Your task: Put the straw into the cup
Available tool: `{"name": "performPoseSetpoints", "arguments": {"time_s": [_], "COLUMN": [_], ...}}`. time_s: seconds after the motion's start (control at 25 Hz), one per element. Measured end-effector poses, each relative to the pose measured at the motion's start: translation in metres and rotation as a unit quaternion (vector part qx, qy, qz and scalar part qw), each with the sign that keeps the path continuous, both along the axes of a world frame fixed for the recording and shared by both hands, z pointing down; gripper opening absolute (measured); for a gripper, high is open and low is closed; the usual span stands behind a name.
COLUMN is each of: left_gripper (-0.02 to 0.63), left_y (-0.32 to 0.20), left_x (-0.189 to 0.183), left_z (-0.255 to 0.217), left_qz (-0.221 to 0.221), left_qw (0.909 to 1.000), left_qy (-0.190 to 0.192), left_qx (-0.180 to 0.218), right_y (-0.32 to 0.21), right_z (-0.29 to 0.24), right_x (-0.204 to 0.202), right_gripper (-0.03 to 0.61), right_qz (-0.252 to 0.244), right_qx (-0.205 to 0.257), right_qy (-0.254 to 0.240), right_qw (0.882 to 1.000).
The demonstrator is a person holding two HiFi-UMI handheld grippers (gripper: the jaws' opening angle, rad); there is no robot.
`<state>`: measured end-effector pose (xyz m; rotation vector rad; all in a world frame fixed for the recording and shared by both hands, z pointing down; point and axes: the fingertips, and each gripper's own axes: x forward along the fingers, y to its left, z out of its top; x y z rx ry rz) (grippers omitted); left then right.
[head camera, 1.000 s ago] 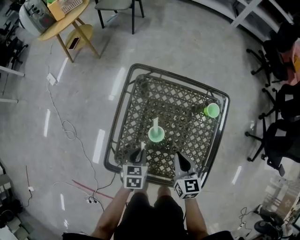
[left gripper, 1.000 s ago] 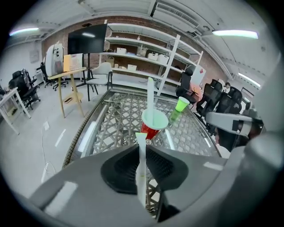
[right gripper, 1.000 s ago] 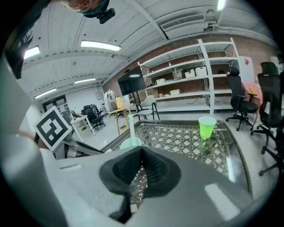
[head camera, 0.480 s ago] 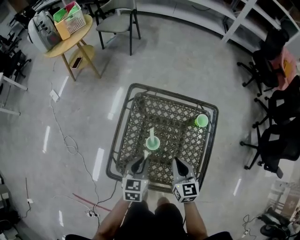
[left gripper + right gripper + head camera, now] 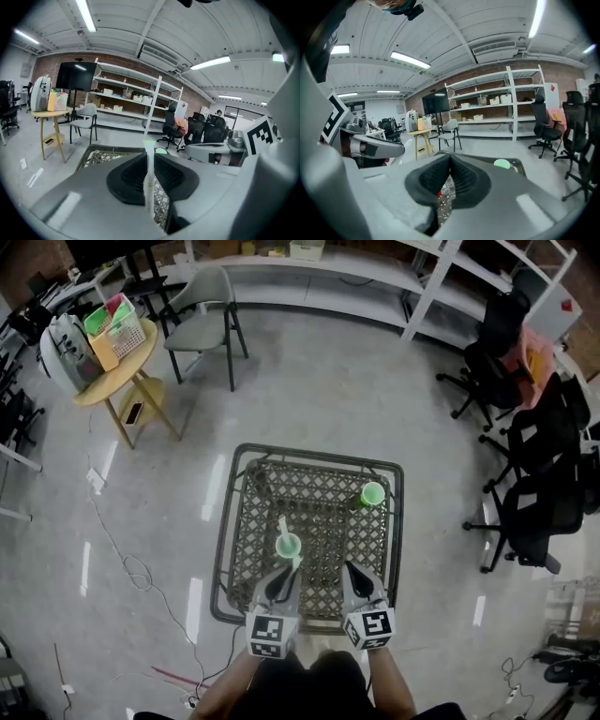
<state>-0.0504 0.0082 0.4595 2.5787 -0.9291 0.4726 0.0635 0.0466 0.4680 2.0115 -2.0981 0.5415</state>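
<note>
over the table (image 5: 223, 532), the forward-tilted left gripper (image 5: 281, 581) pinches the straw (image 5: 150, 169); right gripper (image 5: 354, 576) jaws pressed together.

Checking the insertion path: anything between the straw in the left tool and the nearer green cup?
Nothing visible. The straw is clamped in the left tool; the green cup sits just beyond its tip. A second straw appears to stand in that cup.

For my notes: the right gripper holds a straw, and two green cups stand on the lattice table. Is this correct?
Not quite: the left gripper holds the straw, as the left gripper view shows; the right gripper is shut, empty. Two green cups stand on the lattice table.
</note>
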Motion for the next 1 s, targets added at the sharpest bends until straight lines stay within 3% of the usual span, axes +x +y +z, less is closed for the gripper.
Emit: {"name": "performPoseSetpoints", "arguments": {"time_s": [0.48, 1.0], "left_gripper": [0.052, 0.052], "left_y": [0.029, 0.049], "left_x": [0.057, 0.092], "left_z": [-0.056, -0.087], "left_qz": [0.117, 0.18], "left_qw": [0.9901, 0.9781], "left_qy": [0.065, 0.085], "left_qx": [0.044, 0.059], "right_y": [0.041, 0.074], "right_z": [-0.047, -0.076], "right_x": [0.04, 0.062], "right_gripper": [0.003, 0.003], "right_qz": [0.1, 0.155], "right_qx": [0.025, 0.049], "right_qy": [0.034, 0.035], "right_qw": [0.994, 0.986]}}
